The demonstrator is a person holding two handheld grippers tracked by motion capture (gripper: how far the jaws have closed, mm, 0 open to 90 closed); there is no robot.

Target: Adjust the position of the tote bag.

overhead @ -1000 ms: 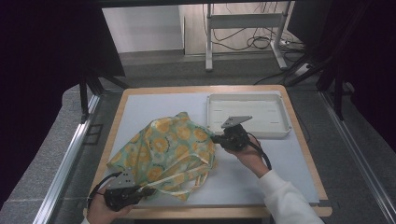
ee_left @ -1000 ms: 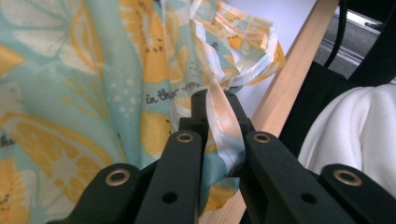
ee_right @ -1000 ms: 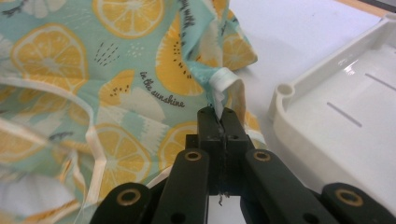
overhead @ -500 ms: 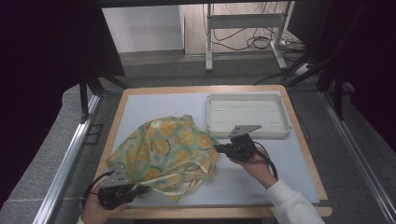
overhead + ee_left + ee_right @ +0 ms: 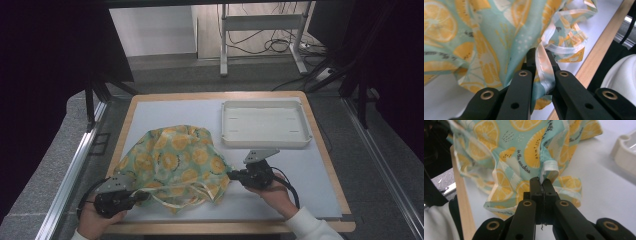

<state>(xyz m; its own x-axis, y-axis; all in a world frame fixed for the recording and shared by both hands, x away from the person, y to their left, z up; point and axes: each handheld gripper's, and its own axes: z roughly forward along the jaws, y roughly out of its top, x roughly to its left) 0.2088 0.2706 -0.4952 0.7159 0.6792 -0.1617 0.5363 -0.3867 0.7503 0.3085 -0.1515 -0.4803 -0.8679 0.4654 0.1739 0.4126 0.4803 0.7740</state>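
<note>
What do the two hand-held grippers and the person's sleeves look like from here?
Both are black. The left hand-held gripper and the right hand-held gripper each carry a grey three-cornered plate on top and trail a black cable. Close up, the jaws are matt black bars with brass-coloured rivets. The right sleeve is white.

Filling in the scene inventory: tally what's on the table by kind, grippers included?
Lemon-print cloth: 1
White tray: 1
Grippers: 2, left gripper and right gripper, each with fingers shut on the cloth's hem
Total: 4
</note>
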